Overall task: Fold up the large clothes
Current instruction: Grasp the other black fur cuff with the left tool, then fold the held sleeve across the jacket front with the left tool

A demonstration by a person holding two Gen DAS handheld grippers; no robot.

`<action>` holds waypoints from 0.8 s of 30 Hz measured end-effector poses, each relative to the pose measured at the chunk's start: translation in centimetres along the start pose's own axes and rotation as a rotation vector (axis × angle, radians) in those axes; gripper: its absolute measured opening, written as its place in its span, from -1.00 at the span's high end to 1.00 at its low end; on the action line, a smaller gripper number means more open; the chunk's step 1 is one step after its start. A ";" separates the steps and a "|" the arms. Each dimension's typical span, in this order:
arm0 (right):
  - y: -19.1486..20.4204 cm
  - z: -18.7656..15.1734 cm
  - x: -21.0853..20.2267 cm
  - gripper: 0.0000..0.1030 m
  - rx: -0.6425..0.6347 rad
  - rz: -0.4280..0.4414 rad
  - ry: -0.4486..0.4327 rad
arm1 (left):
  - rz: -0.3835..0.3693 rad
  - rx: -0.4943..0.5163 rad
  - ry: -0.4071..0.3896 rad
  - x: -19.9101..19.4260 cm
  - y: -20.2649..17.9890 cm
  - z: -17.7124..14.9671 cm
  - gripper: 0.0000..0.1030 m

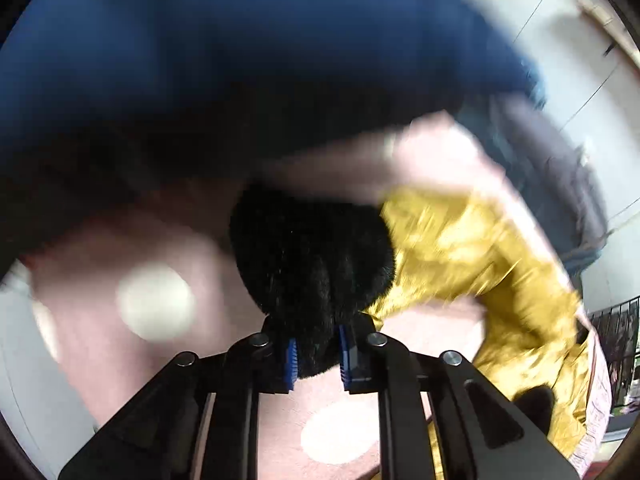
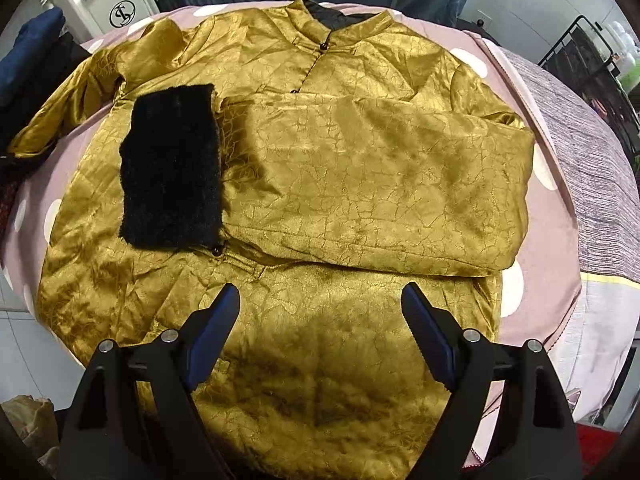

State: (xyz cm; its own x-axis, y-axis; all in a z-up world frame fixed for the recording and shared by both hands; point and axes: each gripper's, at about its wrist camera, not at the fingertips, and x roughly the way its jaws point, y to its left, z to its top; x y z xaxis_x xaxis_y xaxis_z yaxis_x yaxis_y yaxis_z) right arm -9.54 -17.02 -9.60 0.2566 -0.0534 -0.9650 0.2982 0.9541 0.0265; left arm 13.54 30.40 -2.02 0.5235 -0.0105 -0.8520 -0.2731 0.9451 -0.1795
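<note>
The gold jacket (image 2: 320, 184) is lying face up on the pink dotted bedcover (image 2: 516, 288), collar pointing away from the right wrist camera. One sleeve (image 2: 372, 184) is lying folded across the chest, its black fur cuff (image 2: 172, 164) resting flat on the jacket front. The right gripper (image 2: 320, 312) is hovering above the lower front panel with its jaws standing wide apart and nothing between them. In the left wrist view, which is heavily blurred, the left gripper (image 1: 316, 356) is clamping the other black fur cuff (image 1: 312, 256) between its blue pads (image 1: 291, 362); the jaws are nearly together on the fur. The attached gold sleeve (image 1: 472, 256) is trailing to the right over the bedcover. A dark blue fabric mass (image 1: 240, 40) is filling the upper part of that view.
</note>
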 end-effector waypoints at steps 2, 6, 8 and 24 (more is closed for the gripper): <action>-0.1 0.3 -0.2 -0.60 0.013 0.001 -0.010 | 0.056 0.017 -0.109 -4.2 0.9 0.9 0.74; 0.2 1.0 -0.3 -0.60 0.019 0.013 -0.024 | 0.150 -0.073 -0.246 -10.5 4.7 2.0 0.75; 0.5 1.5 -0.2 -0.60 0.011 0.028 -0.026 | 0.141 -0.097 -0.252 -11.5 5.6 2.2 0.75; -0.6 2.4 -0.3 -0.60 0.035 0.063 -0.056 | -0.290 0.227 -0.063 -11.2 -16.7 -3.7 0.76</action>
State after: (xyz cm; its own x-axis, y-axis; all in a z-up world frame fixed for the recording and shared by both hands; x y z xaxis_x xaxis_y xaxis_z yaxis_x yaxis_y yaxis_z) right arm -7.60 -18.24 -8.71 0.3265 -0.0107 -0.9451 0.3117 0.9452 0.0969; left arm 9.24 13.58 8.73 0.6034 -0.2750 -0.7485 0.0761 0.9542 -0.2893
